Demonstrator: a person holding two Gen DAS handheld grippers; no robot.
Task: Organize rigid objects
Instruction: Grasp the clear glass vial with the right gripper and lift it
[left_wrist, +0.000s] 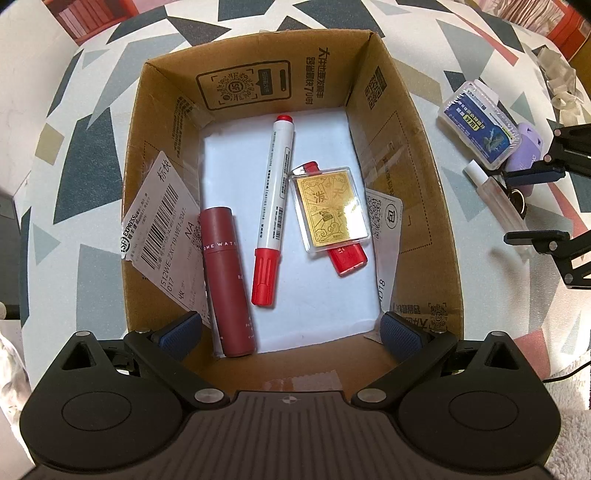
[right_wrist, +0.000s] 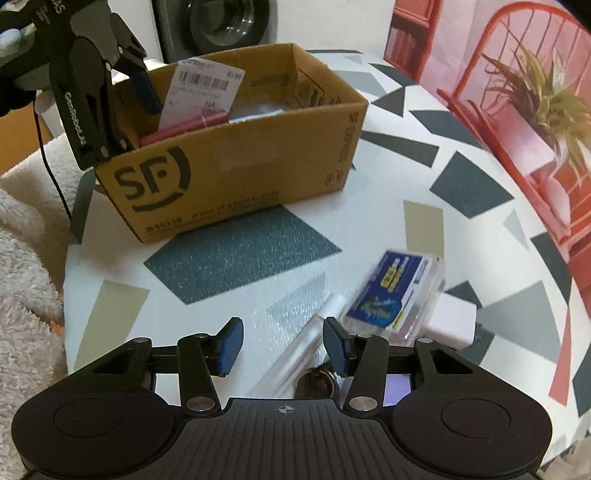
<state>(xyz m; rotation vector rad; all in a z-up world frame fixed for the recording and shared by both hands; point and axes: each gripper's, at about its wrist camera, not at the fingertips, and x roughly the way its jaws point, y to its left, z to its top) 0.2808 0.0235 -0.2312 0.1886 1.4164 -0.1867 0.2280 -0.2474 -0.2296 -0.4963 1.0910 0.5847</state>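
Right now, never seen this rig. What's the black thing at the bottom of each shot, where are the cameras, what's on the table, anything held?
Each shot comes from a fisheye camera on a hand-held two-finger claw, looking along its fingers. No robot arm; a person carries one claw per hand.

The left claw hangs open over the cardboard box, holding nothing. Inside lie a red marker, a dark red tube, and a gold card case on a red lighter.

The right claw is open and empty above the patterned table, near a clear slim bottle and a blue-labelled plastic box.

Patterned table (right_wrist: 258, 258) carries cardboard box (right_wrist: 240, 177), blue-labelled case (right_wrist: 391, 299).
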